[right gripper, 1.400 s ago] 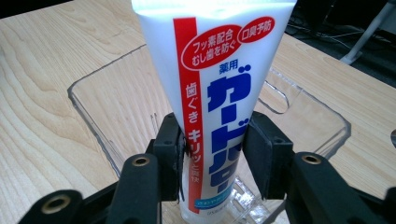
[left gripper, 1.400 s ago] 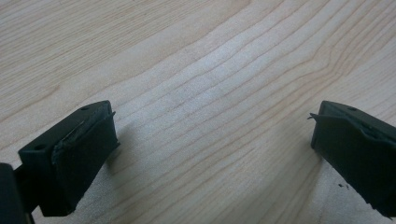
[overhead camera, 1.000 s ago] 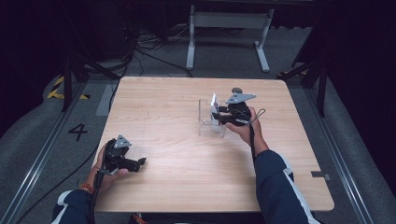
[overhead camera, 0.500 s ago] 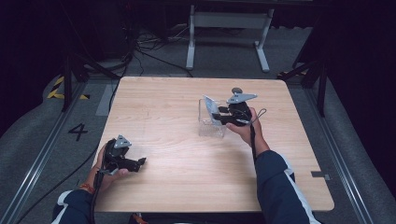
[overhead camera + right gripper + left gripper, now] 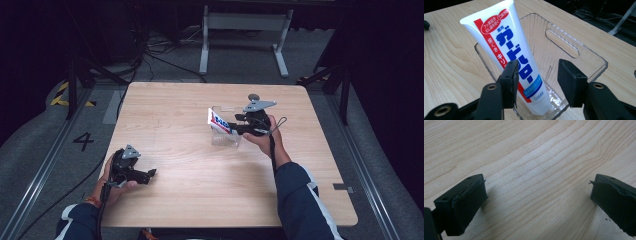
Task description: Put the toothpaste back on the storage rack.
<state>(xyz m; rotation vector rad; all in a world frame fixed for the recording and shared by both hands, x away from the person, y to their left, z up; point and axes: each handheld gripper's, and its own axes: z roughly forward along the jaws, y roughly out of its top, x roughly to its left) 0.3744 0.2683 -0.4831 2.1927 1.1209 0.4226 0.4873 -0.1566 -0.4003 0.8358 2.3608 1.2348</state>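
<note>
Wooden table (image 5: 200, 200), one person seated at the near edge, a gripper in each hand. Right gripper (image 5: 536, 82) is at the clear plastic bin (image 5: 574, 47) right of the table's centre; its jaws have just been opening and now stand apart, the toothpaste tube (image 5: 506, 47) lying against the left pad (image 5: 510, 82), the other pad clear of it. The tube stands cap-down inside the bin, leaning on the bin's wall, its flat end sticking out above the rim. Left gripper (image 5: 132, 170) sits low over bare wood near the front left corner, jaws wide apart, nothing between them.
</note>
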